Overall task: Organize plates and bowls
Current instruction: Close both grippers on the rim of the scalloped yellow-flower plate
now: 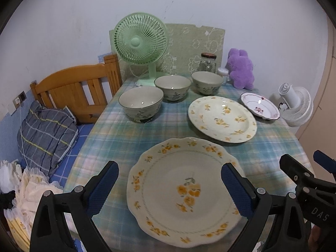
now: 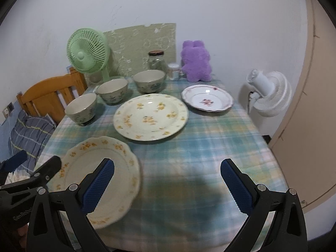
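My right tongs (image 2: 167,182) wide apart over bench (image 2: 189,147), holding nothing. Scalloped plate (image 2: 84,168) under left finger. Three bowls (image 2: 81,109) behind.

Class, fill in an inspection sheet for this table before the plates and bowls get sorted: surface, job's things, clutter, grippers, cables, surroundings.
Surface: table under a blue-green plaid cloth, flat.
Job's things: three floral ceramic bowls in a row, apart; scalloped yellow-flower plate nearest; round yellow-flower plate; small pink-flower plate. All separate, unstacked.
Clutter: green desk fan, lidded glass jar, purple plush toy.
Grippers: left gripper and right gripper, jaws open, empty.
Cables: thin white cable by the pillow.
Surroundings: wooden headboard, white fan, white wall.
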Tool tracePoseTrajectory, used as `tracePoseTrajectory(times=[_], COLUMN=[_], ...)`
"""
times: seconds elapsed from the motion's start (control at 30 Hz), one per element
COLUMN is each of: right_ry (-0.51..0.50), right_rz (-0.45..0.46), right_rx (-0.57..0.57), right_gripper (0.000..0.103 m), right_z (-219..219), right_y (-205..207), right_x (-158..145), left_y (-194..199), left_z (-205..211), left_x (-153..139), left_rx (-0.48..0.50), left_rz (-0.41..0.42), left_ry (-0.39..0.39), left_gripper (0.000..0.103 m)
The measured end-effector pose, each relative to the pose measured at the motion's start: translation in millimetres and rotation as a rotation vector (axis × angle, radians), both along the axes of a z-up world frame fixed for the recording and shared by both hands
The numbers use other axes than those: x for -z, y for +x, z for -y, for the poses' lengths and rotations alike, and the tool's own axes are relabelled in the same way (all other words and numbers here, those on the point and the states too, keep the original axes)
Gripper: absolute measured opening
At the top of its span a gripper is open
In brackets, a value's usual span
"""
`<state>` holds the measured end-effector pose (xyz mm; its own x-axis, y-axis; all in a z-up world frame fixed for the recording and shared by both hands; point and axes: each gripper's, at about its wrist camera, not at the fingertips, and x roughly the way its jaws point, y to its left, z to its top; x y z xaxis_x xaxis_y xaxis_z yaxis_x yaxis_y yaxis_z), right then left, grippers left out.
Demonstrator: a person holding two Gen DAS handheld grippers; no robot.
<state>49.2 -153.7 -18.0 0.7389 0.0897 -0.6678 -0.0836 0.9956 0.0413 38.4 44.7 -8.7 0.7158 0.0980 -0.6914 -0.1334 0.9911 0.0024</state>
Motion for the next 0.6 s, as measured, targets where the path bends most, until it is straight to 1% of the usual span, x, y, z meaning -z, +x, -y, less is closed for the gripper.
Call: tracePoseTrajectory(times=[0.1,0.33,0.43,0.6], right_ry=[-0.002,-0.008,-0.014,-0.018], right_rz=[-0.023,-0.107,-0.162,-0.218], right_rx=[-0.007,-0.016,-0.005,0.0], right_gripper=[0.102,0.096,0.094,0.09], right_z=[-13,-38,-49,-62], right_y=[11,32,43,55], right_x=[7,32,46,66], left_y=[11,33,42,54], left_z=[-10,-30,-39,-51], left_x=[10,39,53,76], left_rx=[0.001,0.001,-0.001,0.001], left_rz=[-0.038,-0.14,-0.185,-0.252], left_ry=[0.0,-0.017,-0.038,-0.061], left_gripper=[0.098,0.095,0.094,0.09])
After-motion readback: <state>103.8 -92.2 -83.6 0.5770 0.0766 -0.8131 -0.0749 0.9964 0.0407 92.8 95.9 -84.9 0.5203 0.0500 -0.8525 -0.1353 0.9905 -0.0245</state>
